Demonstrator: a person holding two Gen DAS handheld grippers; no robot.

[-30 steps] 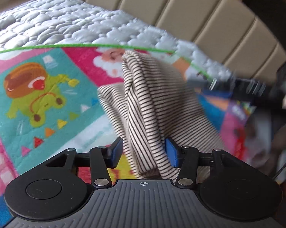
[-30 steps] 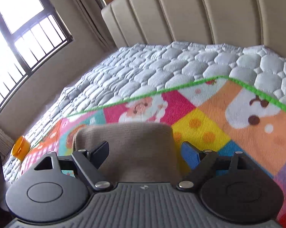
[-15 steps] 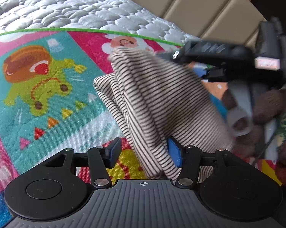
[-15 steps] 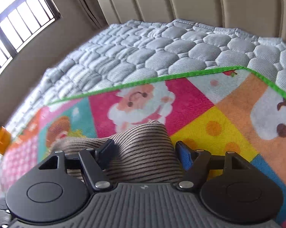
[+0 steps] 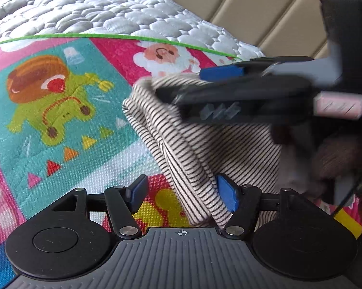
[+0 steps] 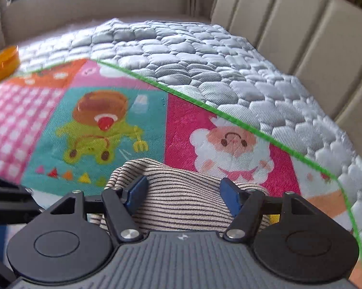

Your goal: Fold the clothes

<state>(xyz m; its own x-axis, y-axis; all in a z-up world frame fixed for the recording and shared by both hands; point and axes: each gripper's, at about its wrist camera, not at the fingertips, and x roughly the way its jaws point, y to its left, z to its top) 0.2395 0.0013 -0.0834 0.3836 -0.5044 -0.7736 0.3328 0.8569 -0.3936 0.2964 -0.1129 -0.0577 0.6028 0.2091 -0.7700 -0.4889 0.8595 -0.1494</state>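
Striped cloth (image 5: 205, 159) lies bunched on the mat (image 5: 60, 120); left gripper (image 5: 181, 190) jaws apart; right gripper (image 6: 183, 192) jaws apart astride it, seemingly unclamped.

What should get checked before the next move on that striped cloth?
1. Left gripper open: ok. Its jaws stand wide, with the cloth running between them, unpinched.
2. Right gripper open: ok. Its jaws stand wide, with cloth between them.
3. Cloth lying flat: not ok. It is bunched into thick folds.
4. Cloth on the mat: ok, as far as it shows.
5. Room to spread it: ok. Bare mat shows beside the cloth.
6. Grippers apart from each other: cannot tell. The right one is blurred, close over the cloth.
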